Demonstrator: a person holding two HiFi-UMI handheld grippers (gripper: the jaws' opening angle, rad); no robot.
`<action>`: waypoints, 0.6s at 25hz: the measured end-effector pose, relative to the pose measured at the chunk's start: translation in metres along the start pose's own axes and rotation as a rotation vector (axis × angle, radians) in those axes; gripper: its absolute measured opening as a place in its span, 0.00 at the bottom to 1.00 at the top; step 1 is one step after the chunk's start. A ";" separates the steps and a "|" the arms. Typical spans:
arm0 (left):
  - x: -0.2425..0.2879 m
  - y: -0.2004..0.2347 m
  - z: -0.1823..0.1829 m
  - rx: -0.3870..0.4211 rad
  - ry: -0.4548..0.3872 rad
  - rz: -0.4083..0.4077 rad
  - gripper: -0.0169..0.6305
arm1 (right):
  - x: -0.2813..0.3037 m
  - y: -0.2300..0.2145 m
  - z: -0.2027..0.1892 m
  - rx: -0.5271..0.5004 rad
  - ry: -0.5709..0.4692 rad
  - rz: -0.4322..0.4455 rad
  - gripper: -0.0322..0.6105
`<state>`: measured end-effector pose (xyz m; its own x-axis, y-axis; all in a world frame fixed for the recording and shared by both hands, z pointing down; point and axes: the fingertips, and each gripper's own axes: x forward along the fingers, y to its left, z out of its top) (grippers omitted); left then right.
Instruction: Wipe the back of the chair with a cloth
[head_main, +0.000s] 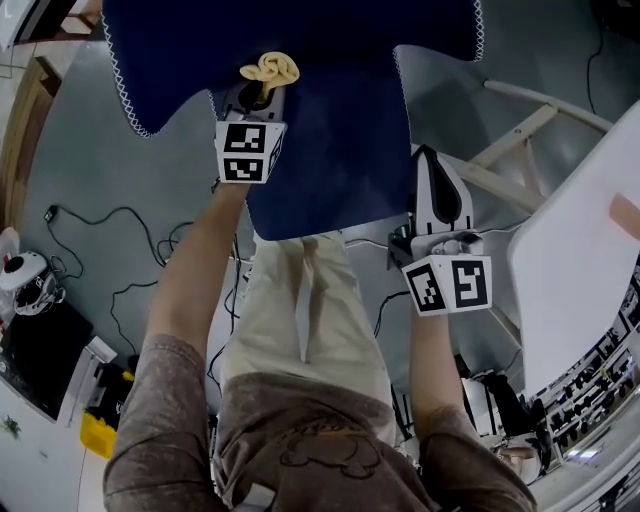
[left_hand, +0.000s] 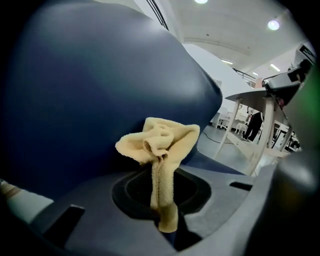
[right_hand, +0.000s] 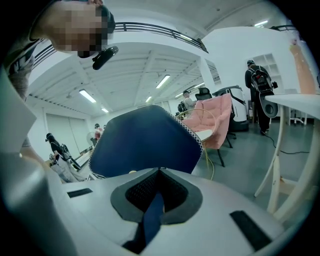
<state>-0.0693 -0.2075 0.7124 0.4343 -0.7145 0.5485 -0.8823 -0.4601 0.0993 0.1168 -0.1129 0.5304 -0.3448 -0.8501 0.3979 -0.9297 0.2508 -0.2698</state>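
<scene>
Lower half of the head view: both forearms reach up the frame from the person's body.

The left tongs (head_main: 262, 95), upper centre-left, are clenched on a yellow cloth (head_main: 268, 68). In the left gripper view the cloth (left_hand: 161, 142) leaves the closed jaws as a narrow strip and bunches above them at frame centre. The bunched end sits directly in front of the dark blue chair (head_main: 340, 130), which fills the top of the head view. Contact between cloth and chair cannot be confirmed.

The right tongs (head_main: 430, 165), right of centre, are clenched on the chair's right edge. In the right gripper view a blue strip of the chair is pinched between the closed jaws at lower centre, and the chair (right_hand: 145, 142) back rises beyond them.

Past the chair, the grey floor (head_main: 90, 170) carries black cables (head_main: 175, 238) at the left of the frame. A white counter (head_main: 570, 250) stands at the right edge. In the right gripper view a pink chair (right_hand: 212, 120) stands further back, right of centre.
</scene>
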 end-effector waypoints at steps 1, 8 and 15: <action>0.005 -0.008 0.001 0.006 0.000 -0.017 0.11 | -0.001 -0.001 0.000 0.001 0.000 -0.001 0.09; 0.048 -0.058 0.013 0.066 0.022 -0.132 0.11 | -0.009 -0.014 -0.004 0.013 0.005 -0.006 0.09; 0.084 -0.109 0.027 0.076 0.027 -0.239 0.11 | -0.016 -0.031 -0.003 0.030 -0.003 -0.030 0.09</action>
<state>0.0688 -0.2317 0.7256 0.6233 -0.5663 0.5393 -0.7382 -0.6536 0.1668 0.1505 -0.1053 0.5348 -0.3168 -0.8584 0.4035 -0.9351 0.2115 -0.2843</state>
